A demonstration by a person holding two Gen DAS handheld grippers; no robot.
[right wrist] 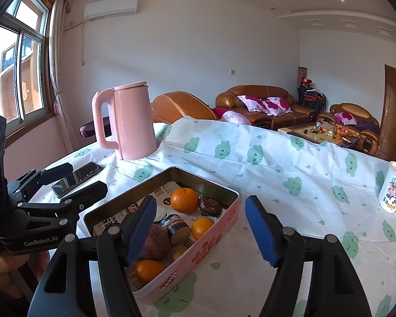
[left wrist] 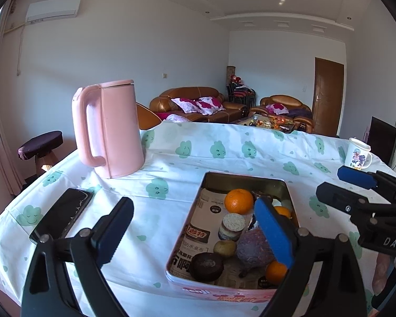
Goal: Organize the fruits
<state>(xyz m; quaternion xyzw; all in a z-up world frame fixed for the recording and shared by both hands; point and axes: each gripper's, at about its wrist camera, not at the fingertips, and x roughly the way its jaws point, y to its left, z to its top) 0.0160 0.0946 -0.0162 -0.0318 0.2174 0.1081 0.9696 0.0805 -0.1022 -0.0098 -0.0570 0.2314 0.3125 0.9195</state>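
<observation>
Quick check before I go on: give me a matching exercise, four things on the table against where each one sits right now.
Things:
1. pink kettle
2. phone
3. mug
4. big orange

Places:
A. inside the tin tray
B. far right edge of the tablecloth
C. lying flat, just in front of the kettle
D. standing upright at the back left of the table

Pairs: 1-D, 2-C, 3-B, 4-A

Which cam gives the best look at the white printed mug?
Right wrist: the white printed mug stands large at the right edge, cartoon print and handle readable, on the cloud-print tablecloth. Left wrist shows the mug smaller and farther off, just behind the right gripper's blue pad.
</observation>
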